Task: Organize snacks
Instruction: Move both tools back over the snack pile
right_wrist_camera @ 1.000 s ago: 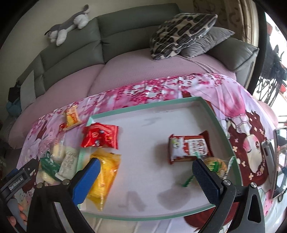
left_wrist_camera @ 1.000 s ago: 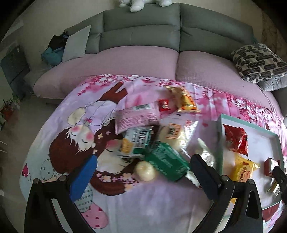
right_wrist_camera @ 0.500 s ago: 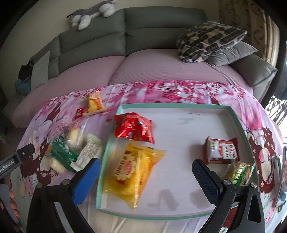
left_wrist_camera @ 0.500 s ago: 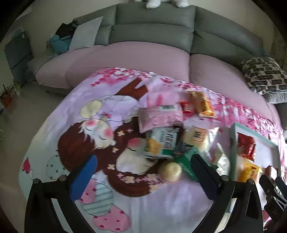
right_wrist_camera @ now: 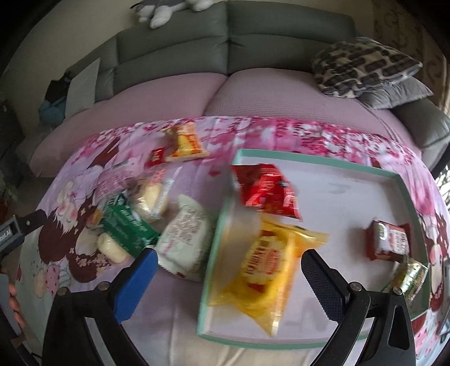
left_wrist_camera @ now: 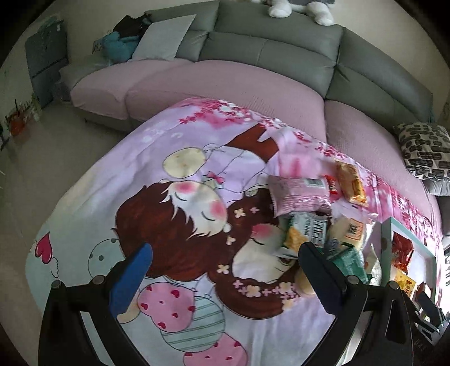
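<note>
A white tray with a teal rim (right_wrist_camera: 326,164) holds a red packet (right_wrist_camera: 267,191), a yellow bag (right_wrist_camera: 270,264), a brown-red bar (right_wrist_camera: 389,243) and a small green packet (right_wrist_camera: 412,277). Left of it lies a loose pile: a white bun pack (right_wrist_camera: 185,236), a green packet (right_wrist_camera: 126,229) and an orange packet (right_wrist_camera: 187,140). My right gripper (right_wrist_camera: 225,277) hangs open above the tray's left rim, holding nothing. My left gripper (left_wrist_camera: 222,277) is open over the printed cloth, with the pile, including a pink packet (left_wrist_camera: 298,194), to its right.
A cartoon-printed pink cloth (left_wrist_camera: 174,202) covers the table. Behind it stands a grey sofa with pink seat covers (left_wrist_camera: 225,81) and a patterned cushion (right_wrist_camera: 362,66). A plush toy (right_wrist_camera: 166,9) lies on the sofa back. The tray (left_wrist_camera: 385,236) edge shows at the far right.
Both views have swung left. The right gripper has moved from over the tray's middle to its left rim; the left gripper now faces bare cloth left of the pile. Both stay open.
</note>
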`<action>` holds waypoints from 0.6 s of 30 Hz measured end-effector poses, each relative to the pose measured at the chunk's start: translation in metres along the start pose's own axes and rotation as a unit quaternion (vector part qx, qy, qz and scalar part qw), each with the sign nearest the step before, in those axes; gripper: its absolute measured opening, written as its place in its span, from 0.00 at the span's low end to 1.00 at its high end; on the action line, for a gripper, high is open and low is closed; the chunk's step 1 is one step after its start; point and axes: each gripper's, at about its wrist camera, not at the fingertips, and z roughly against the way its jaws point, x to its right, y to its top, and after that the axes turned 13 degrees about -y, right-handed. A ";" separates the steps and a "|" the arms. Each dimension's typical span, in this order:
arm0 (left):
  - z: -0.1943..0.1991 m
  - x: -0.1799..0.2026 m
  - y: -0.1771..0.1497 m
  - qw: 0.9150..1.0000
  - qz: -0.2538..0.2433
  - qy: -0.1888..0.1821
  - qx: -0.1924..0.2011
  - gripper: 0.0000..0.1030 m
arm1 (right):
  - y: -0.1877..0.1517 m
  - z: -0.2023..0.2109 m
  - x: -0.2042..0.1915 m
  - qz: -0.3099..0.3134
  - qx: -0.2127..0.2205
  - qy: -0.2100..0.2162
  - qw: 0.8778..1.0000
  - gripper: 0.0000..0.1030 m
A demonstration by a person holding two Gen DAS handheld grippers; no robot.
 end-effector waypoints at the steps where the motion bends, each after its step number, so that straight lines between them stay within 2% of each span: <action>1: -0.001 -0.001 0.000 1.000 0.001 -0.001 -0.001 1.00 | 0.001 -0.001 -0.006 0.003 0.000 0.004 1.000 1.00; 8: -0.016 -0.012 0.003 0.999 0.032 -0.040 -0.003 1.00 | 0.007 -0.006 -0.051 0.041 0.008 0.032 0.999 1.00; 14: -0.041 -0.010 0.001 0.998 0.029 -0.020 -0.052 1.00 | 0.004 -0.017 -0.092 0.102 0.018 0.026 0.994 0.90; 18: -0.050 -0.017 0.000 0.997 0.042 -0.017 -0.066 1.00 | 0.002 -0.022 -0.108 0.138 0.024 0.015 0.990 0.85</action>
